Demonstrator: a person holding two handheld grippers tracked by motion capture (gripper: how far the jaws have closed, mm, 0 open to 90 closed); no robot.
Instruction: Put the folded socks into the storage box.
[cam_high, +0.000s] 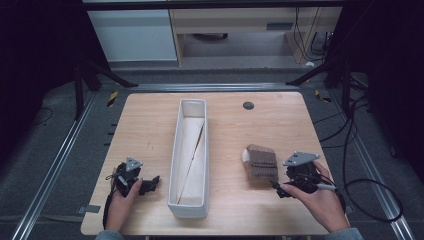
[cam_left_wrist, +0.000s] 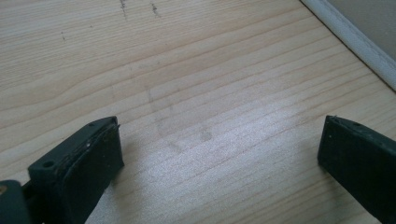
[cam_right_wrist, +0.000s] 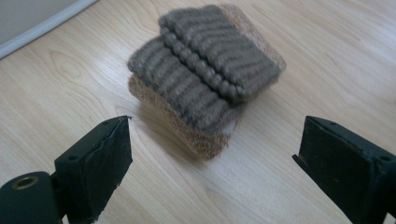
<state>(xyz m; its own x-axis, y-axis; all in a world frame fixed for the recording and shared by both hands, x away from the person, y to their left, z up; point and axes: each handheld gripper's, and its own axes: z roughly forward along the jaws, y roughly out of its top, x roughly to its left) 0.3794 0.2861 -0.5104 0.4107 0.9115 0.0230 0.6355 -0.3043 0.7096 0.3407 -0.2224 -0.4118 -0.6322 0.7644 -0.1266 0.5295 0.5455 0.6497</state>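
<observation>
The right gripper has its jaws wide apart, with the folded brown ribbed cloth just ahead, so it should slide forward low and squeeze its middle.

Wooden table — white trough and folded cloths on it.

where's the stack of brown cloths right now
In the high view, the stack of brown cloths lies on the table's right half, between the white tray and the right gripper.
</observation>
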